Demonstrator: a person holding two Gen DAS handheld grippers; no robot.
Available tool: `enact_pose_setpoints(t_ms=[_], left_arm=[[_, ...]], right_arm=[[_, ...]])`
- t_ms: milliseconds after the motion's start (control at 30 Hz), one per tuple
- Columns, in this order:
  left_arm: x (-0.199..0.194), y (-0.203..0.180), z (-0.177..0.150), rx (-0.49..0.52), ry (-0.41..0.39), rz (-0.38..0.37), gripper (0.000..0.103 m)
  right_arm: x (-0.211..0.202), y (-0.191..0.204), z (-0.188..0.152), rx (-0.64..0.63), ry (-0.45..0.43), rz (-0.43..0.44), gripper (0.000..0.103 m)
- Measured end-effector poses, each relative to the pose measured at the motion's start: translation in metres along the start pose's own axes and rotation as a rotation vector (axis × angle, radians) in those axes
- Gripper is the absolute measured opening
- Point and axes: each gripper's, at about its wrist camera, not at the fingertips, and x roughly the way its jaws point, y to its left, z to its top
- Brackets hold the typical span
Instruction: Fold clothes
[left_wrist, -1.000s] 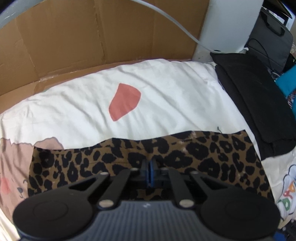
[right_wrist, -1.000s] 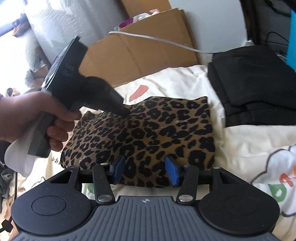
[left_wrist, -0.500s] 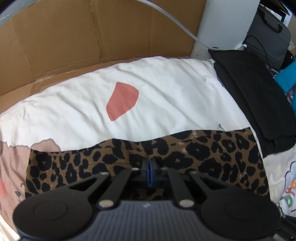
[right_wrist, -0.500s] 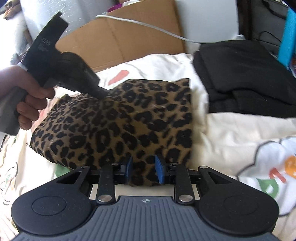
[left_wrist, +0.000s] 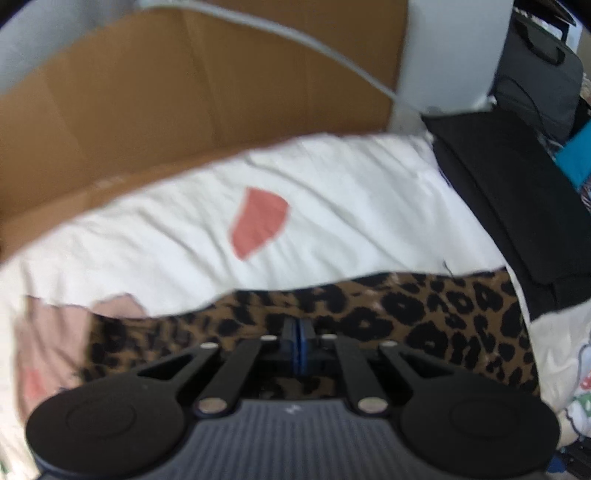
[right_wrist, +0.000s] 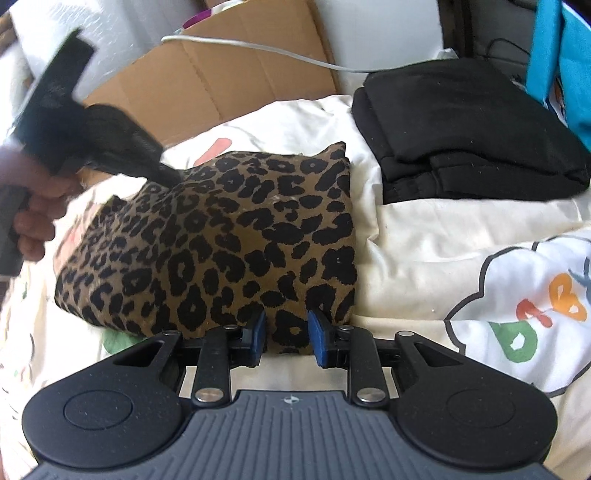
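A leopard-print garment (right_wrist: 221, 240) lies folded on the white printed bed sheet (right_wrist: 443, 240). My right gripper (right_wrist: 286, 336) is at its near right edge, its blue pads closed in on a thick fold of the cloth. A hand (right_wrist: 33, 206) holds my left gripper (right_wrist: 168, 177), whose tip pinches the garment's far left part, which rises towards it. In the left wrist view the left gripper (left_wrist: 298, 343) is shut, pads together over the leopard-print garment (left_wrist: 443, 314). That view is blurred.
A stack of folded black clothes (right_wrist: 461, 129) sits on the sheet to the right of the garment, also seen as black clothes (left_wrist: 517, 221). Cardboard (left_wrist: 184, 92) stands along the far side of the bed, with a white cable (right_wrist: 258, 46) across it. A dark bag (left_wrist: 535, 74) is at the back right.
My right gripper's pads have narrowed from wide apart onto the garment's near edge. The left gripper stays shut, and it and the far side of the cloth have shifted.
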Motion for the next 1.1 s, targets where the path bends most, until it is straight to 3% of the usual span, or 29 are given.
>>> enact_pose_setpoints(t_ms=[200,467,800,1100], left_arm=[[-0.045,0.002,-0.017,-0.029,-0.066,-0.016,0.006],[-0.078,-0.008,-0.070,-0.112,-0.060,-0.054,0.007],[-0.070,-0.060,-0.117,-0.036,-0.022,-0.104,0.019],[-0.059,-0.056,-0.127,0.050,-0.018,-0.018,0.021]], right_arm=[[0.000,-0.010,0.001,0.070,-0.004,0.043,0.033],[0.001,-0.015,0.001,0.100,-0.001,0.068,0.033],[0.003,-0.019,0.001,0.119,0.001,0.084,0.032],[0.003,-0.020,0.001,0.111,0.001,0.088,0.032]])
